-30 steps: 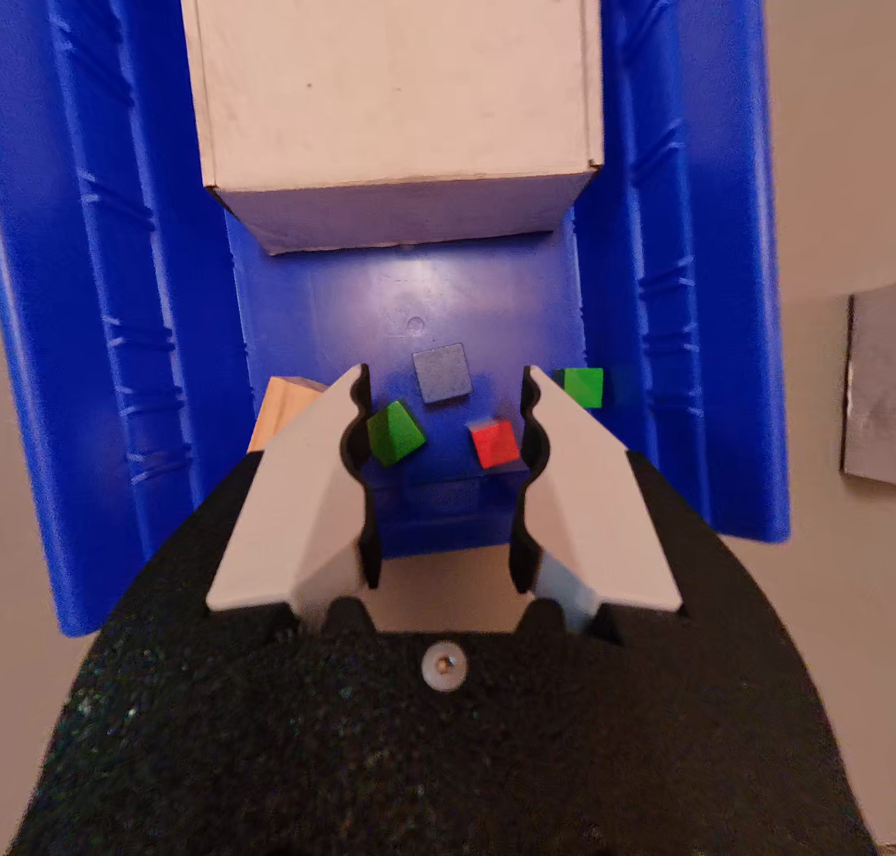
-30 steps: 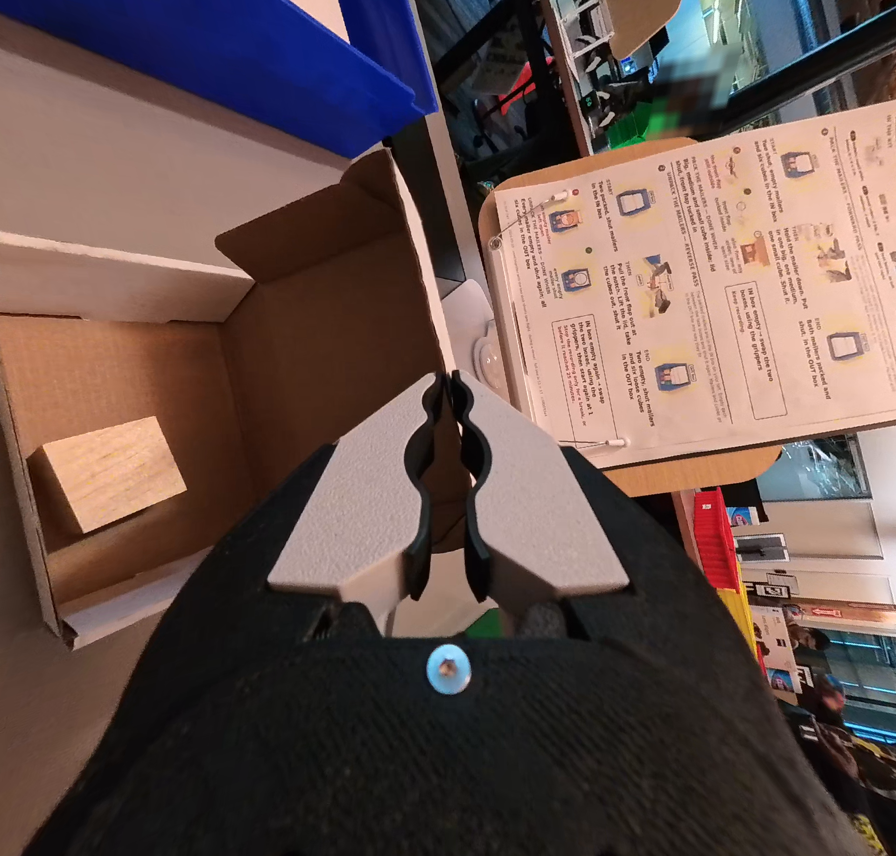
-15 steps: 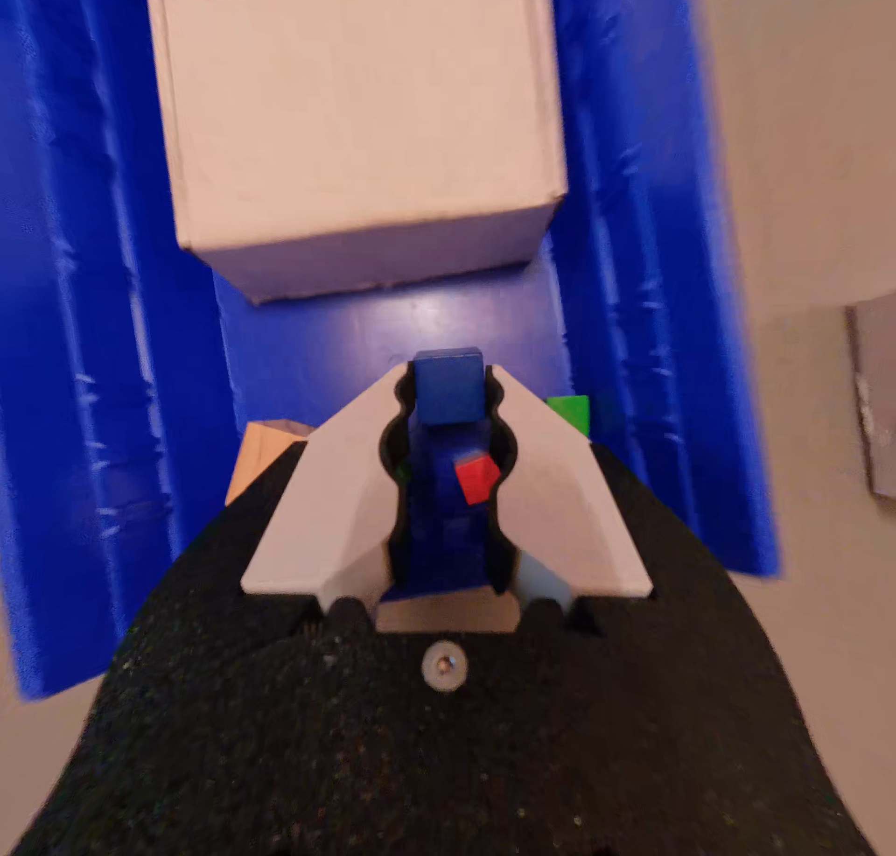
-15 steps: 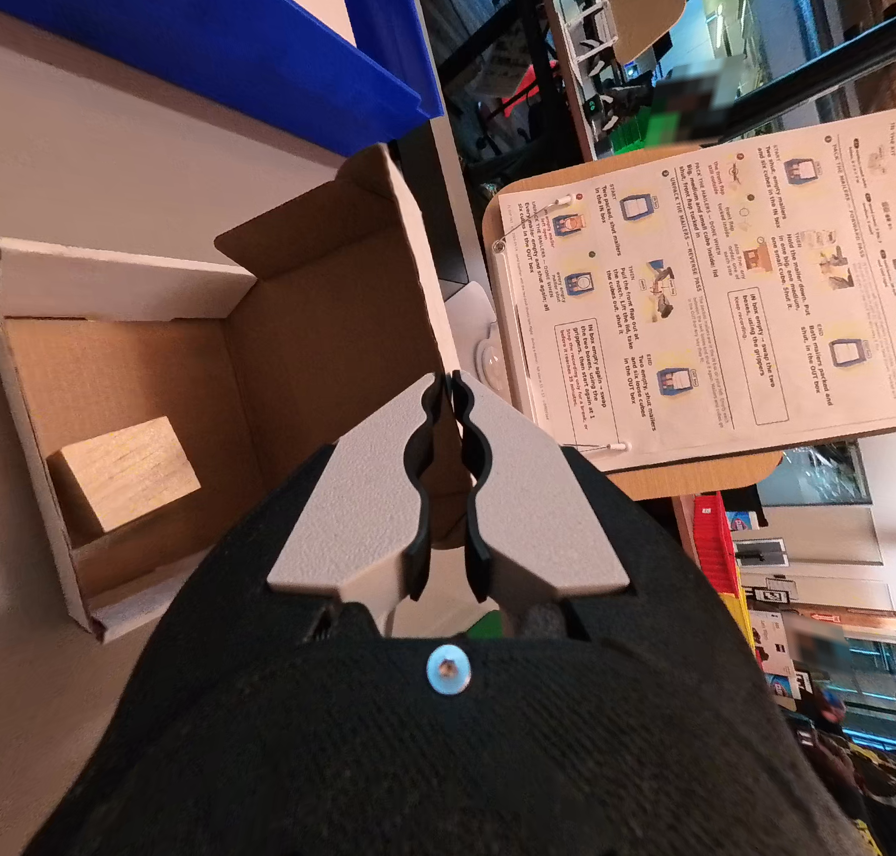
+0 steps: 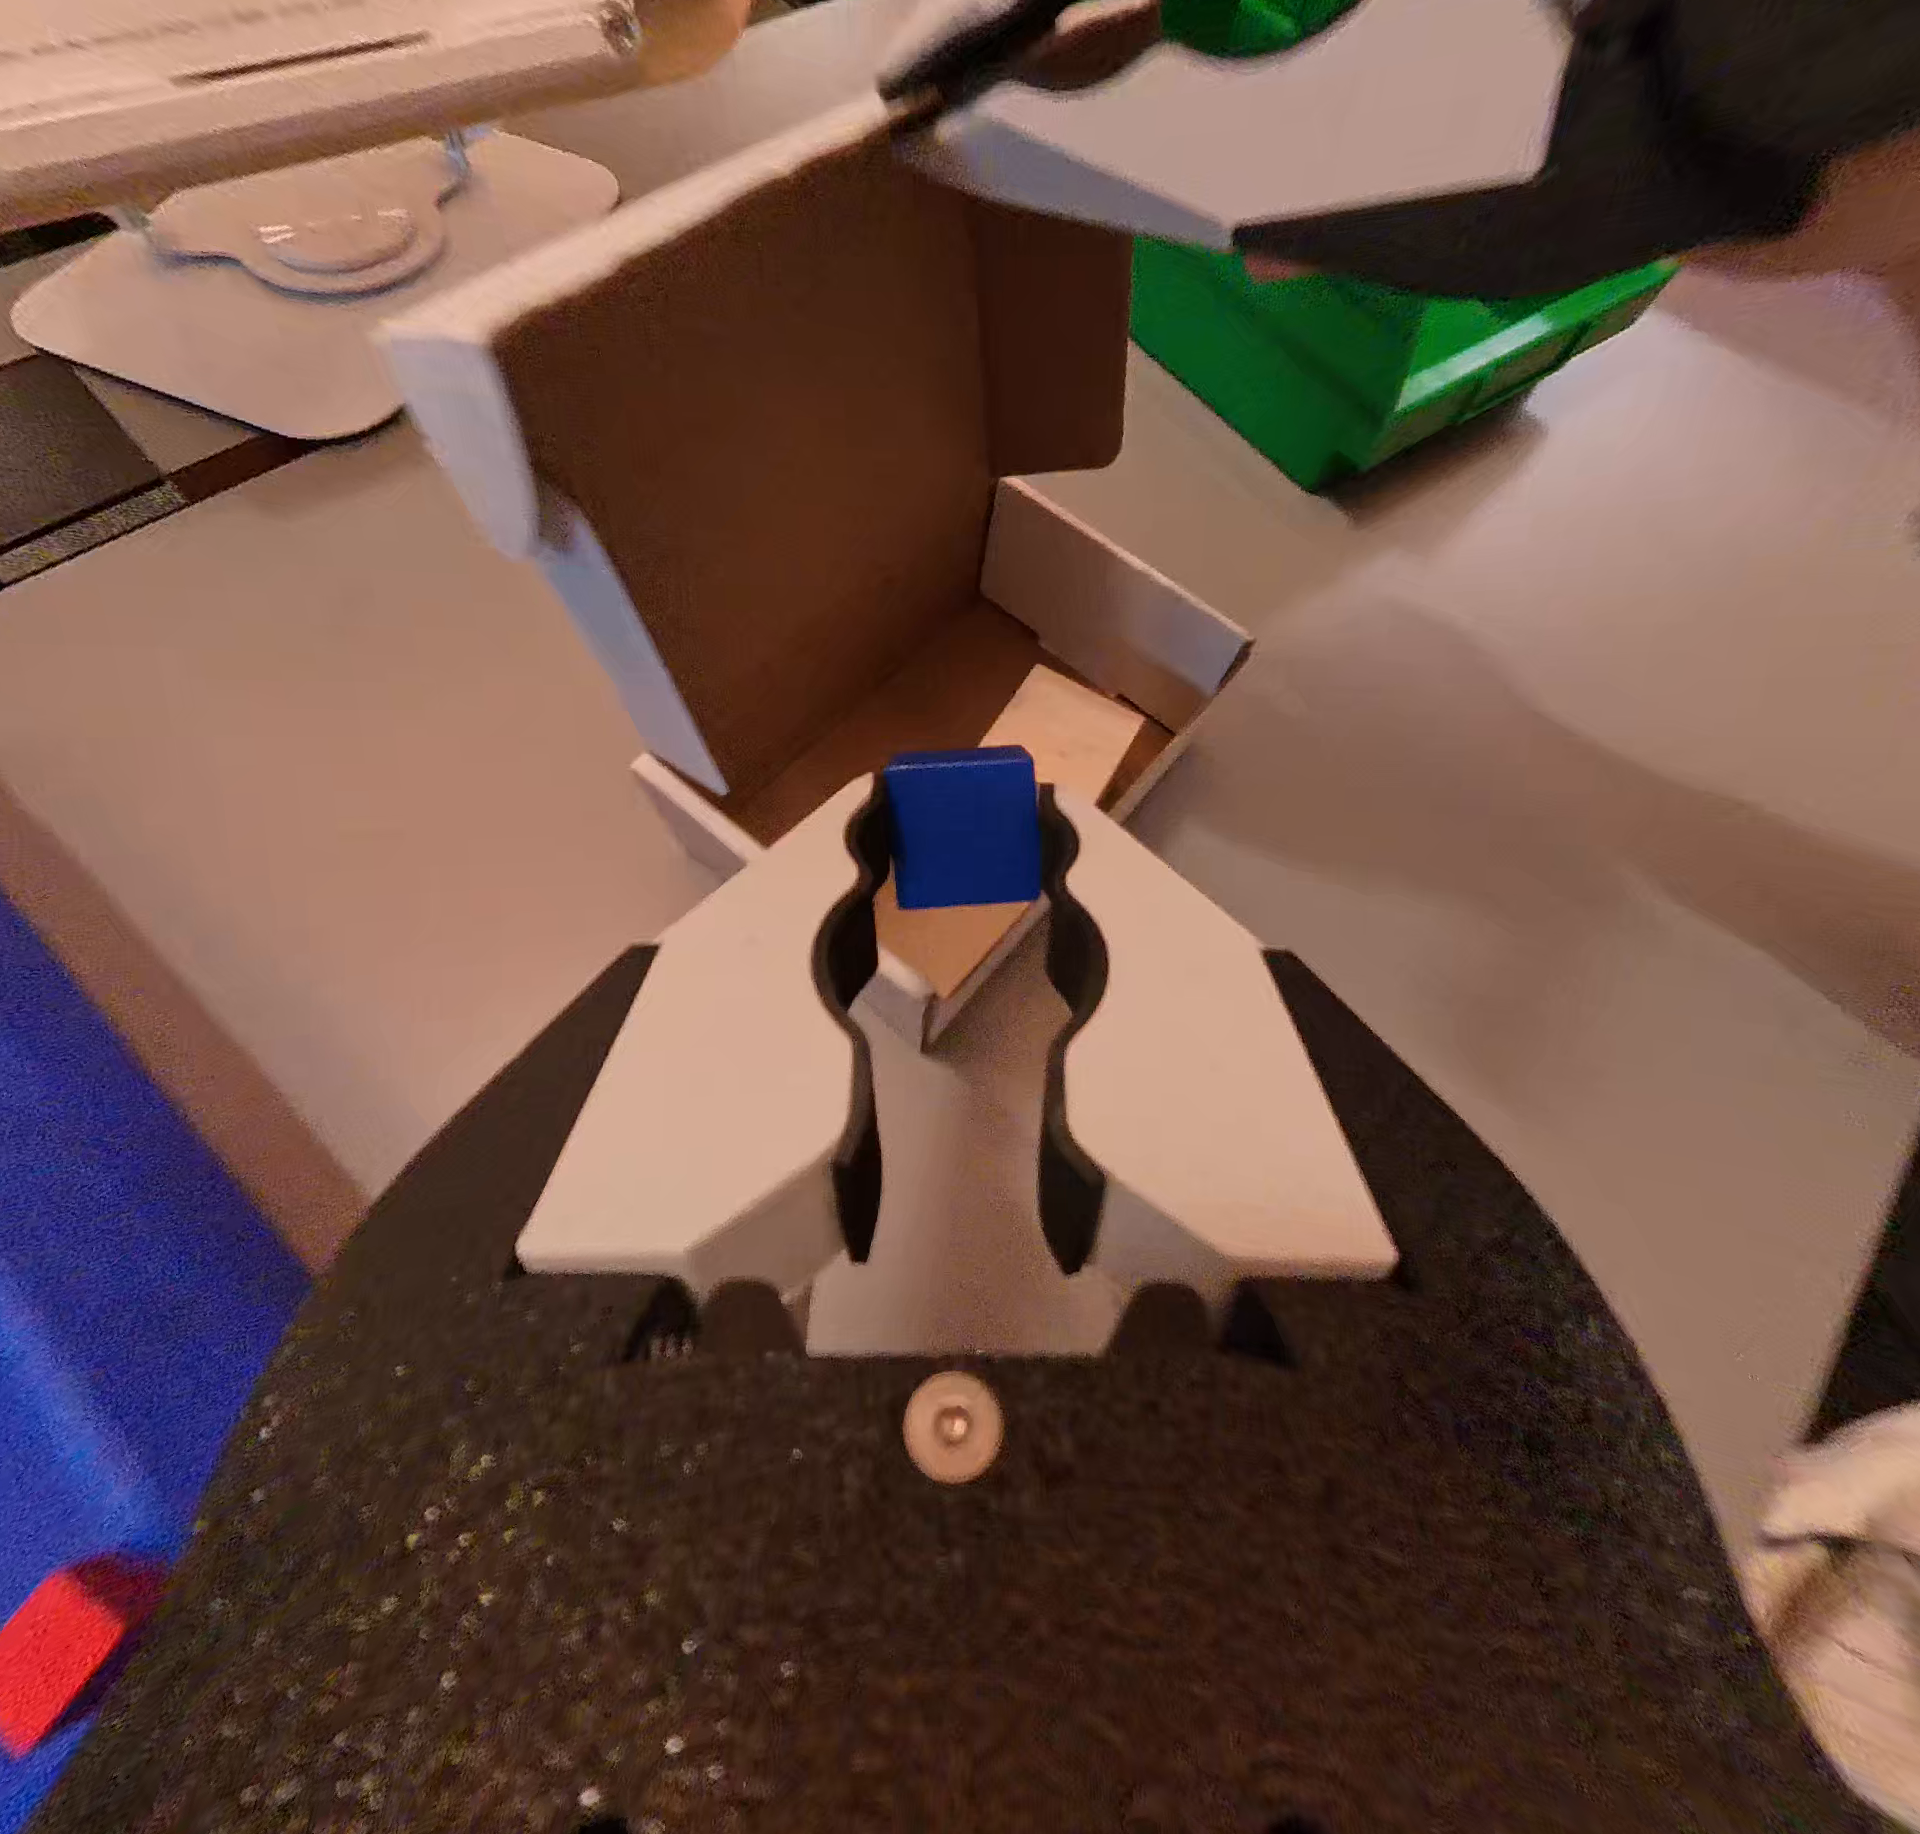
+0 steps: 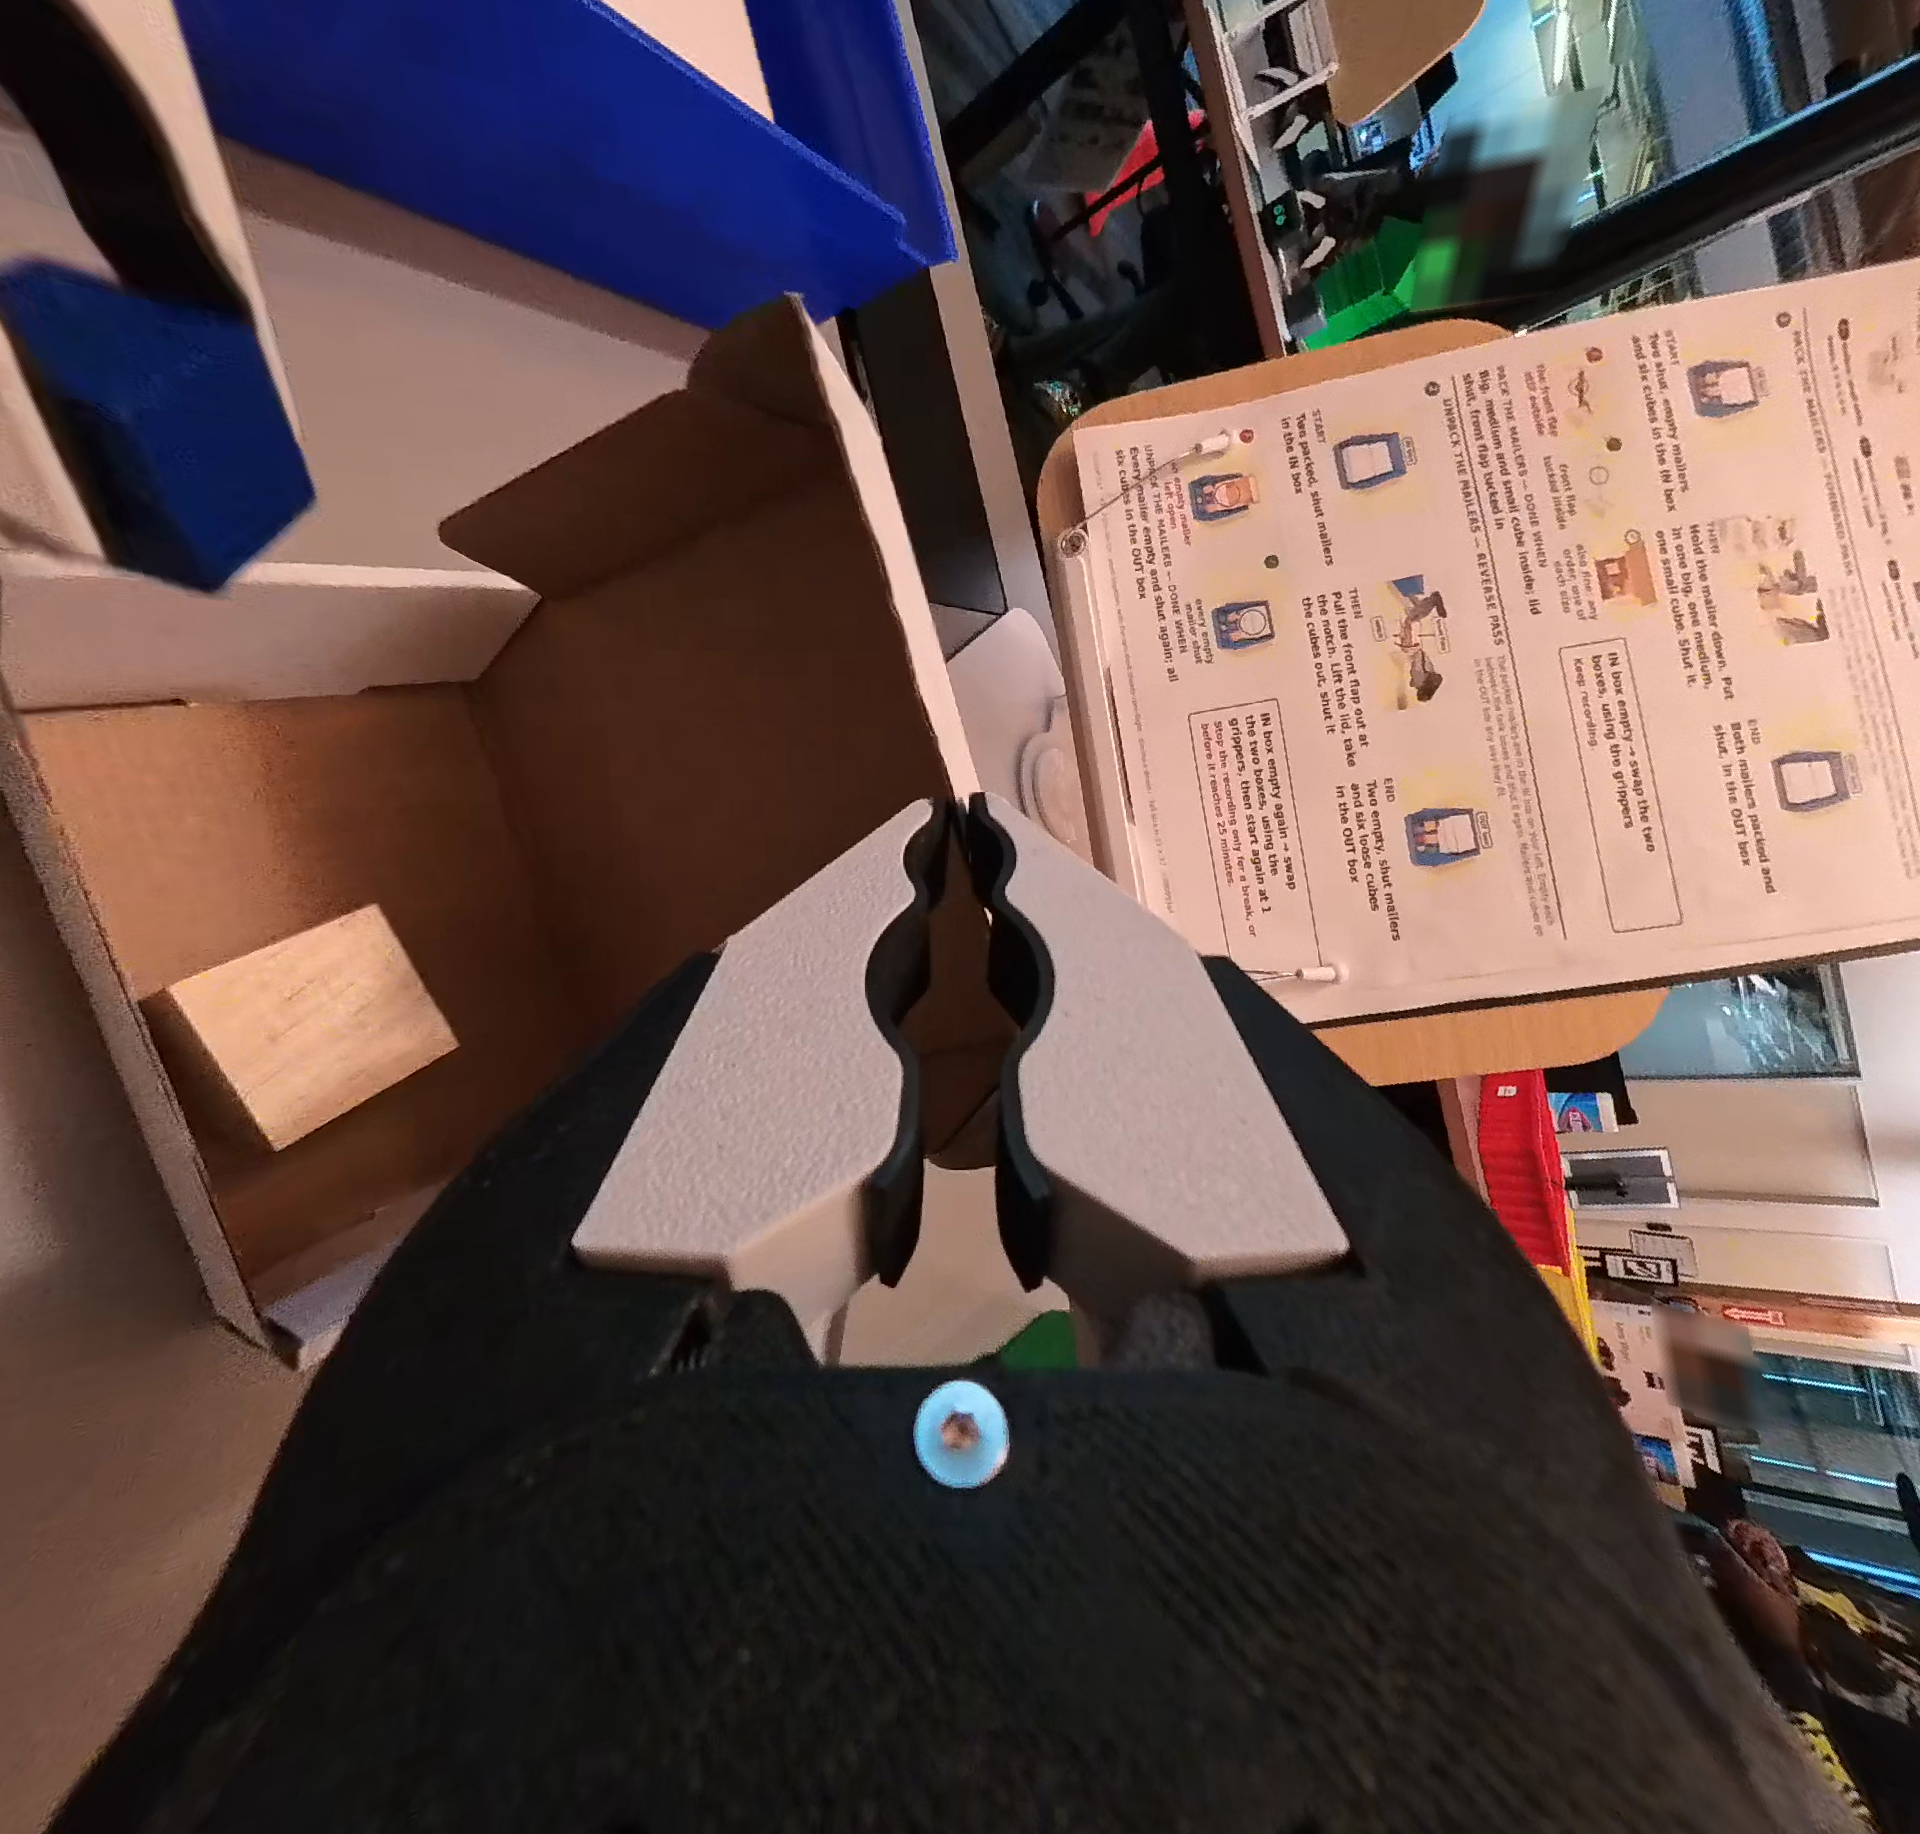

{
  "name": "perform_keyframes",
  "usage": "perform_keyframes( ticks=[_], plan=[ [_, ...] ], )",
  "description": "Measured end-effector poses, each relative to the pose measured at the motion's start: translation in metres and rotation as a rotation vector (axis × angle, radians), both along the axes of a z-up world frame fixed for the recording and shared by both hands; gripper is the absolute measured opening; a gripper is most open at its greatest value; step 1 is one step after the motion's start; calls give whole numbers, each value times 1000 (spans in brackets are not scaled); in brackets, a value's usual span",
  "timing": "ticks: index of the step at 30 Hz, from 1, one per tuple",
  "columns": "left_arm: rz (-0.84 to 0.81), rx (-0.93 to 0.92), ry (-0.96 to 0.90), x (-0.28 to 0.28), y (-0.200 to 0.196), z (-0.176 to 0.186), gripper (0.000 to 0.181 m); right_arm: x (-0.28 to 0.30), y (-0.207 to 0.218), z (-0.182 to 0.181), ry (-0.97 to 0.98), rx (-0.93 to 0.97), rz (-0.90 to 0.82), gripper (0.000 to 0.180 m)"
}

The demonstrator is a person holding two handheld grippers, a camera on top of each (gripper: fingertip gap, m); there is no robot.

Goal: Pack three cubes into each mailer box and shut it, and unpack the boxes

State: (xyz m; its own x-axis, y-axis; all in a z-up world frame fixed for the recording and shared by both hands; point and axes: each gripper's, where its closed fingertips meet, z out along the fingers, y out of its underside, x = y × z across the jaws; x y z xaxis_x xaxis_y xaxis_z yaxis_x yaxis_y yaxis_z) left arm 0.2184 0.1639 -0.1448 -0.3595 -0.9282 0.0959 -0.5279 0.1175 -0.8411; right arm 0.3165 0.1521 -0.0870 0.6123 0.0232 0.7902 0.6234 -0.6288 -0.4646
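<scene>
While my left gripper (image 5: 961, 828) pinches blue cube (image 5: 962, 830) above open box (image 5: 1117, 608), right gripper (image 6: 958, 828) clamps lid (image 6: 717, 662); early release risks cube striking rim.

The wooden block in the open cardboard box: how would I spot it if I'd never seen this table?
Find the open mailer box on the tan table, its lid held up by the right claw. On its brown floor lies the wooden block, alone inside. It is pale, bare wood, unlike the painted blue cube that the left claw holds just above the box.
</scene>
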Motion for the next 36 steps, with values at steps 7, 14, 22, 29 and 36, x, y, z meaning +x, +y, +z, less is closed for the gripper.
perform_keyframes(
  ticks=[7, 14, 22, 29, 36],
  plan=[
    [47, 139, 37, 29, -14, -50, 44, -2, -4, 0, 8, 3, -6, 2],
    [128, 73, -81, 3, 24, -5, 44, -3, -4, 0, -6, 1, -8, 2],
    [540, 112, 172, -61, 195, -1, 45, -4, -4, -1, -3, 10, -8, 2],
    [525, -89, 552, -72, 210, -60, 55, -7, -5, -3, -14, -5, -13, 3],
    [528, -17, 810, -77, 219, -97, 48, -10, -7, -1, -17, -6, -17, 3]
  ],
)
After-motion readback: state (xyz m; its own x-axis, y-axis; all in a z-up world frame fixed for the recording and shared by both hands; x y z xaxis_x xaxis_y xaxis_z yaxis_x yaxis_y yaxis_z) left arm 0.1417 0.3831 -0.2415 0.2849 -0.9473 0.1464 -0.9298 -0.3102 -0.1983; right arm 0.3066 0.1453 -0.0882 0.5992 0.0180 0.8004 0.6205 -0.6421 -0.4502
